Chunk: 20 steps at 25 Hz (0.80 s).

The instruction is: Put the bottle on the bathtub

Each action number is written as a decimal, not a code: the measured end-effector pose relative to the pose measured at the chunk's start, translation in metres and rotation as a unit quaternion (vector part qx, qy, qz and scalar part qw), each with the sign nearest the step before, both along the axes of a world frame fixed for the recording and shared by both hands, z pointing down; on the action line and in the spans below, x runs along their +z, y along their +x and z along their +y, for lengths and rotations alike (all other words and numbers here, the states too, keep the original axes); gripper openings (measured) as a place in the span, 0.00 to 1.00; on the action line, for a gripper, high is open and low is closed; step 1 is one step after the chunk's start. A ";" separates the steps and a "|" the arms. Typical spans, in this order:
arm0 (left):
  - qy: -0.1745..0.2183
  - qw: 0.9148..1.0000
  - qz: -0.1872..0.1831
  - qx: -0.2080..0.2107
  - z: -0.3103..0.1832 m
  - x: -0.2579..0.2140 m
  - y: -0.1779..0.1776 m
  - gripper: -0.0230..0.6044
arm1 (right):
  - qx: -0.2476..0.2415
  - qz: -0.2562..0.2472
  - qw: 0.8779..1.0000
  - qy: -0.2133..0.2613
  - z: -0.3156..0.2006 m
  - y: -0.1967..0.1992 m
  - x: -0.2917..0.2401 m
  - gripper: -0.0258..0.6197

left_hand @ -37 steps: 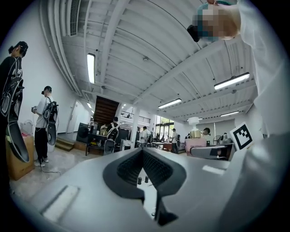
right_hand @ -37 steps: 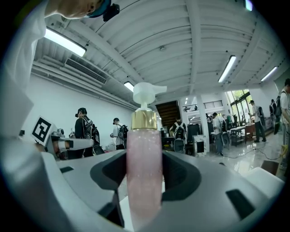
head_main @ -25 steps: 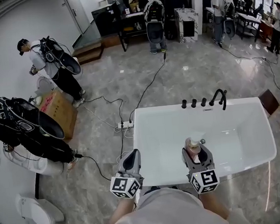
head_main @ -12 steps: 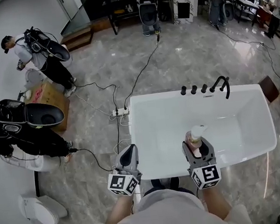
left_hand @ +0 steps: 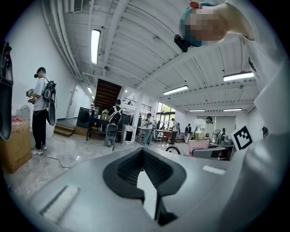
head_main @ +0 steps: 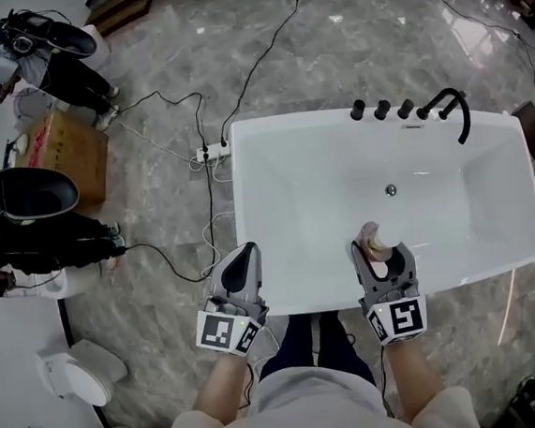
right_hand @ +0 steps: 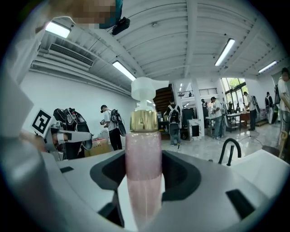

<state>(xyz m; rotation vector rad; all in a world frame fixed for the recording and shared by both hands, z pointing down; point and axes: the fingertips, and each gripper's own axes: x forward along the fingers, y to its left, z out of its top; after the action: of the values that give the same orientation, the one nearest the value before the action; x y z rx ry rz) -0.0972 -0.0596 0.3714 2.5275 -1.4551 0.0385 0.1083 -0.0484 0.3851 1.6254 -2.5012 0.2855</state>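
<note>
One slim round bottle (right_hand: 143, 154), clear with pink, slightly grainy content, a gold collar and a white cap, upright and clamped between the two jaws of the right gripper (head_main: 382, 261). Just below and ahead of these jaws, one smooth glossy white bathtub (head_main: 281, 160), rectangular with rounded corners. Further ahead, one small metal drain (head_main: 390, 190), then three black knobs (head_main: 382, 109) and one curved black faucet (head_main: 453, 106). Left gripper (head_main: 240, 269) with jaws closed together on nothing, near the tub's near left corner.
</note>
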 end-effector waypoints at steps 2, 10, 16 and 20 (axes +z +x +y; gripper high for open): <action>-0.008 1.000 0.001 -0.001 -0.005 0.025 0.000 0.03 | 0.004 -0.002 1.000 -0.008 -0.007 0.003 0.025 0.39; -0.027 1.000 -0.010 0.004 -0.033 0.119 0.010 0.03 | 0.024 0.000 0.999 -0.027 -0.044 0.011 0.119 0.39; -0.044 0.999 -0.010 -0.001 -0.038 0.170 0.008 0.03 | 0.028 0.006 0.998 -0.048 -0.052 0.012 0.175 0.39; -0.059 0.998 -0.014 0.001 -0.040 0.197 0.004 0.03 | 0.030 0.010 0.998 -0.061 -0.059 0.010 0.204 0.39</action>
<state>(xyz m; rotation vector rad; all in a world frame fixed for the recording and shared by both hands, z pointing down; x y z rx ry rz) -0.0931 -0.0999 0.5686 2.4435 -1.4159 0.1570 0.1186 -0.1077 0.5891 1.6486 -2.3725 0.4186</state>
